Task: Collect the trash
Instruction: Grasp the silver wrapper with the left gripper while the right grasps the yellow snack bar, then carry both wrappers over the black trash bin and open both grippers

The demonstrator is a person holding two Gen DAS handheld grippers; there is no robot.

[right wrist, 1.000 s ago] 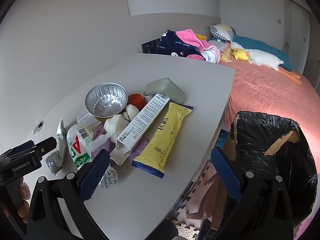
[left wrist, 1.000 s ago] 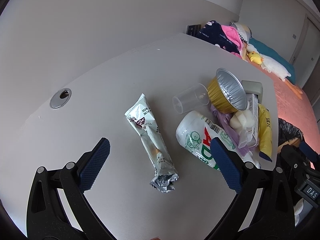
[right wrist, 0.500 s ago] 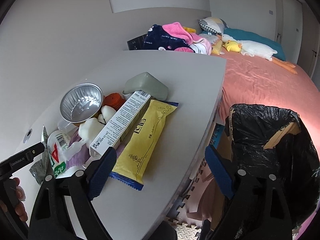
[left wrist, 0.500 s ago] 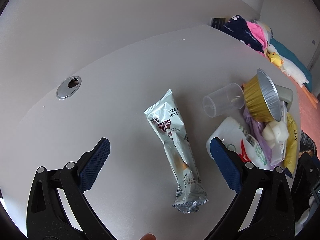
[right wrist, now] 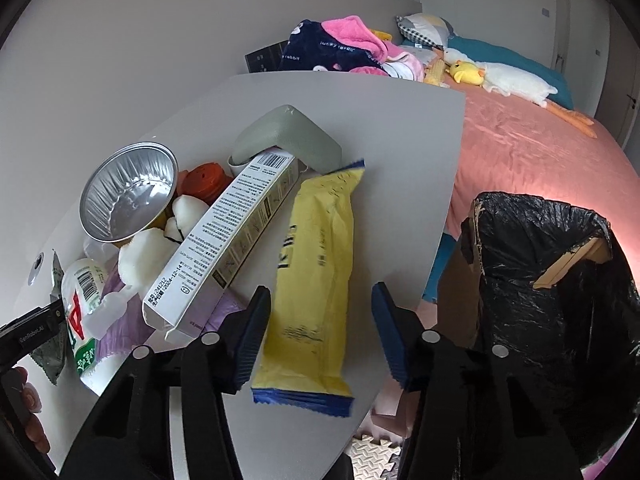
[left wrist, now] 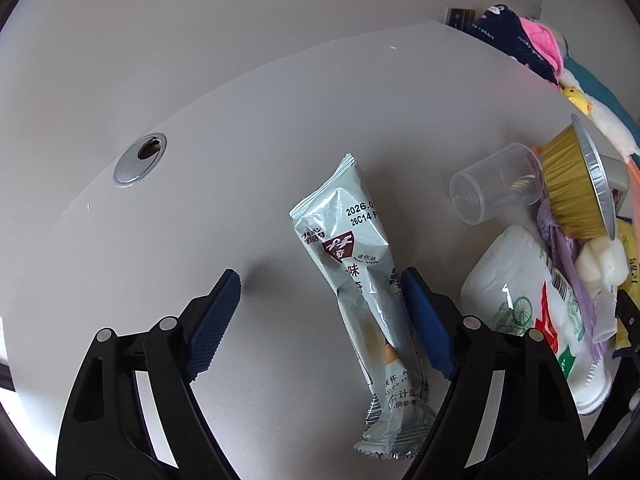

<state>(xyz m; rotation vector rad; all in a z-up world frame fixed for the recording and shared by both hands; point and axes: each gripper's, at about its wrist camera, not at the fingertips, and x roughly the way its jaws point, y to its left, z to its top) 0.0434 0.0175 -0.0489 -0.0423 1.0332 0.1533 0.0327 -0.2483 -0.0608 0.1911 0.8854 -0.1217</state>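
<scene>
On the grey worktop (left wrist: 240, 128), a silver wrapper (left wrist: 360, 280) is straddled by the left gripper (left wrist: 320, 300) and a yellow wrapper (right wrist: 316, 264) by the right gripper (right wrist: 320, 312); both jaws have just been closing, neither yet pressing. The yellow wrapper is crowded by a white box (right wrist: 232, 240), a foil cup (right wrist: 128, 196) and a milk bottle (right wrist: 82, 312) on one side, with the black-lined bin (right wrist: 552, 300) past the edge.

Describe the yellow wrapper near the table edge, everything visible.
The yellow wrapper is a long, crinkled plastic snack pack with dark blue serrated seals at both ends and dark print along its side. It looks sealed and puffy. It lies flat on the grey table, running lengthways away from the camera, near the table's right edge. A white carton lies alongside on its left. The right claw straddles its near half; its jaws have just been closing, pads not yet pressing.
</scene>
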